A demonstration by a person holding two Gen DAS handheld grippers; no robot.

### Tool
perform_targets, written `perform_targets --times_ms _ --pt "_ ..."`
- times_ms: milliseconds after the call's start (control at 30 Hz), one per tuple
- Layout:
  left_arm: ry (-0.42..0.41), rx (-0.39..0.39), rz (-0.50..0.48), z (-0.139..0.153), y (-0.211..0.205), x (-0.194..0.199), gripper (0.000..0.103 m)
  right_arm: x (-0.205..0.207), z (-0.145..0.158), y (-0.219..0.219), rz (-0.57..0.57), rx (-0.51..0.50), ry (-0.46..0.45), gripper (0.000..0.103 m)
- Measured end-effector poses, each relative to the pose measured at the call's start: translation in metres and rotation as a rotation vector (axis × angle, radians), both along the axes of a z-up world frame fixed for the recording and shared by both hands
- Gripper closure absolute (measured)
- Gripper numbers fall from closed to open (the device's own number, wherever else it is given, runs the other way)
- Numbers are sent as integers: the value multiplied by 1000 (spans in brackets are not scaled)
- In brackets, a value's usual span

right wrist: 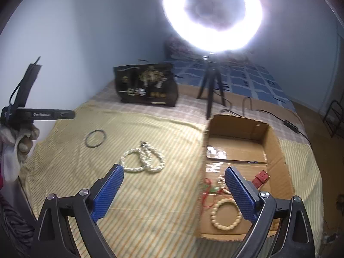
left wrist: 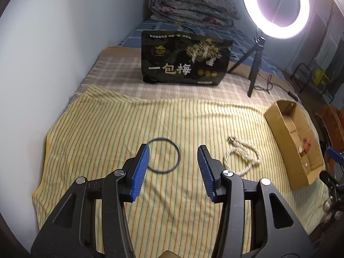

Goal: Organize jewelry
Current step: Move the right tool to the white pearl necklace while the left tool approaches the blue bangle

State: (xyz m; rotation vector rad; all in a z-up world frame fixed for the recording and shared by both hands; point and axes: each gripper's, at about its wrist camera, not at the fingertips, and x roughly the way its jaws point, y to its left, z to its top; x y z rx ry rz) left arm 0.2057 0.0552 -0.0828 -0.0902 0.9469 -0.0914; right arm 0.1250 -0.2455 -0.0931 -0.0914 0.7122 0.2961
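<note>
My left gripper (left wrist: 174, 150) hangs open over the yellow striped cloth (left wrist: 107, 129), nothing between its blue pads. A thin dark ring (left wrist: 178, 154) lies flat on the cloth just beyond and partly between the fingertips. A white pearl necklace (left wrist: 258, 153) is coiled to the right of it. My right gripper (right wrist: 174, 168) is wide open and empty, spanning the left wall of the cardboard box (right wrist: 236, 126). In the box lie a cream bead bracelet (right wrist: 212, 214), a red strap (right wrist: 261, 177) and a red cord (right wrist: 206, 195). The necklace (right wrist: 146, 154) and ring (right wrist: 86, 139) lie left of the box.
A black printed bag (left wrist: 185, 58) stands behind the cloth. A lit ring light on a tripod (left wrist: 253, 64) stands behind the box, its cable trailing right. A folded quilt (left wrist: 193, 6) lies far back. A wall runs along the left. A gloved hand (right wrist: 21, 144) holds the left gripper.
</note>
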Motion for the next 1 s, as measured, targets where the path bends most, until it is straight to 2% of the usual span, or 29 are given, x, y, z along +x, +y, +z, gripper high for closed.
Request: perform_targets --times_ms 133,433,500,567,700,767,900,1000 --pt "-6 40 -30 0 -3 -9 56 -12 -11 19 50 -20 15 7" --pt "-7 14 -6 3 23 -17 56 -23 -31 43 80 9 142 7" --pt "-1 6 16 2 33 -15 56 -25 -37 45 76 19 166 11" --pt "10 -14 33 0 41 -12 56 -25 -45 45 69 36 200 22" --pt "26 -27 44 -5 48 -8 56 -19 -62 45 53 76 270 33" --pt "45 -33 47 -12 49 -3 56 -13 -68 46 60 86 294 42" --pt "85 -51 43 -26 50 5 56 4 -72 44 54 138 326 46" --pt "133 -90 59 -41 55 20 56 21 -77 44 51 167 369 53"
